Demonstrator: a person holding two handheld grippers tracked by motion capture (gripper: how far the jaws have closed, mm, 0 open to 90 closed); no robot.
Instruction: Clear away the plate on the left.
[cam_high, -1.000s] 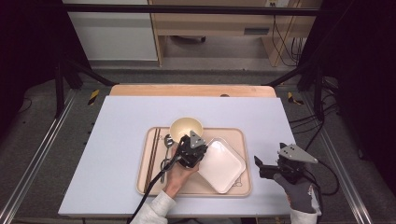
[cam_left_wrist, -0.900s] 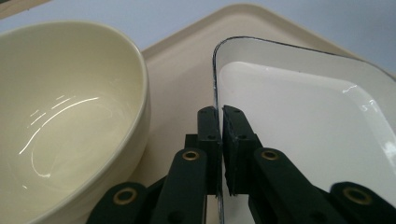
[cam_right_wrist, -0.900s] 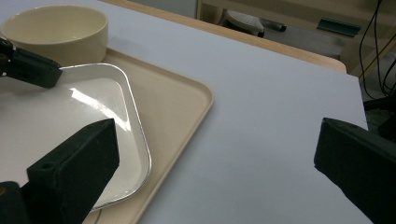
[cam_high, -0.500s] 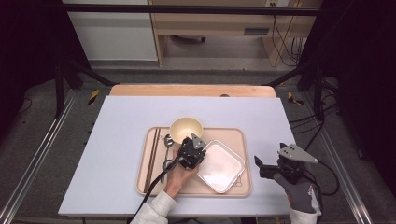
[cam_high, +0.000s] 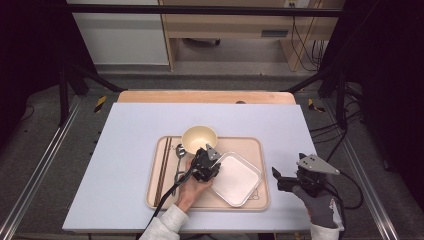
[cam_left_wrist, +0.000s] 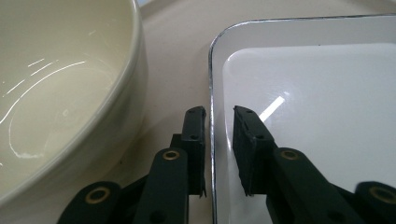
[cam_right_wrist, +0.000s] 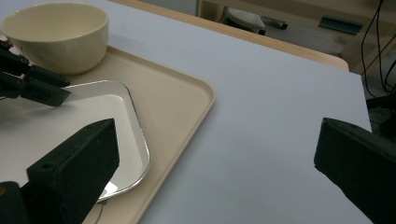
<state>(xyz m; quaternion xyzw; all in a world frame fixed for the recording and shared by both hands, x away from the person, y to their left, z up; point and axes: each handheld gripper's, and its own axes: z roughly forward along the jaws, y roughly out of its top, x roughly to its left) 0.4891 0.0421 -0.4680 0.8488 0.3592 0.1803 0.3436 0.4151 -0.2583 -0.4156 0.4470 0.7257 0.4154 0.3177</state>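
Pale lavender-grey desk top (cam_high: 150, 145) at centre, bare wooden strip (cam_high: 205, 96) along its 12 o'clock edge, grey floor (cam_high: 60, 150) around it, black frame bars (cam_high: 200, 9) overhead, white cabinet (cam_high: 120, 35) at 11 o'clock, wooden furniture (cam_high: 240, 25) at 12 (cables (cam_high: 305, 35) trailing at 1 o'clock), dim light at both sides.

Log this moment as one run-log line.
left hand-held gripper: jaws astride white plate rim, gap visible | right hand-held gripper: open above table

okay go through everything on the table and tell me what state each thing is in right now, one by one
White square plate: flat on the tray, empty, its rim between the left gripper's jaws.
Cream bowl: upright, empty.
Tray: flat on the table.
Spoon: lying on the tray.
Left gripper: jaws straddle the plate rim, a gap showing.
Right gripper: wide open, holding nothing.
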